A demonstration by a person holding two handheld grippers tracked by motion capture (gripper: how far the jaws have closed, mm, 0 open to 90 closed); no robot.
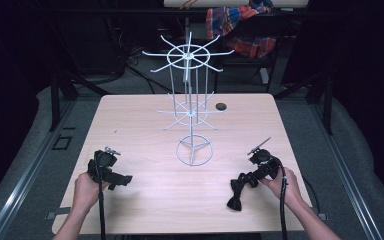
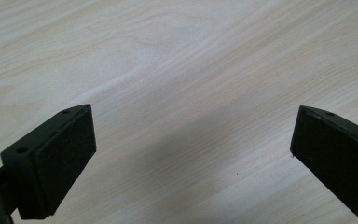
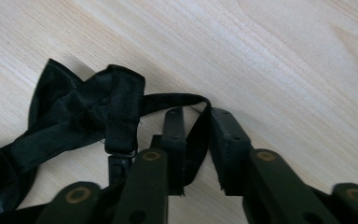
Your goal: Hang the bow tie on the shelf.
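While the black satin bow tie (image 1: pixel 236 192) lies on the pale wooden bench (image 1: pixel 145 195) near its front right edge, the right gripper (image 3: pixel 196 140) has its jaws pinched together on the thin black neck strap (image 3: pixel 177 99) just beside the knot. Good spot, but it looks a slim bite; my advice is to seat the strap deeper between the pads before lifting, or it may slide out. Over on the left, the left gripper (image 2: pixel 191 149) hovers over bare wood, jaws wide apart, holding nothing. That white wire spinner rack (image 1: pixel 192 100) stands mid-bench, well apart from the tie.
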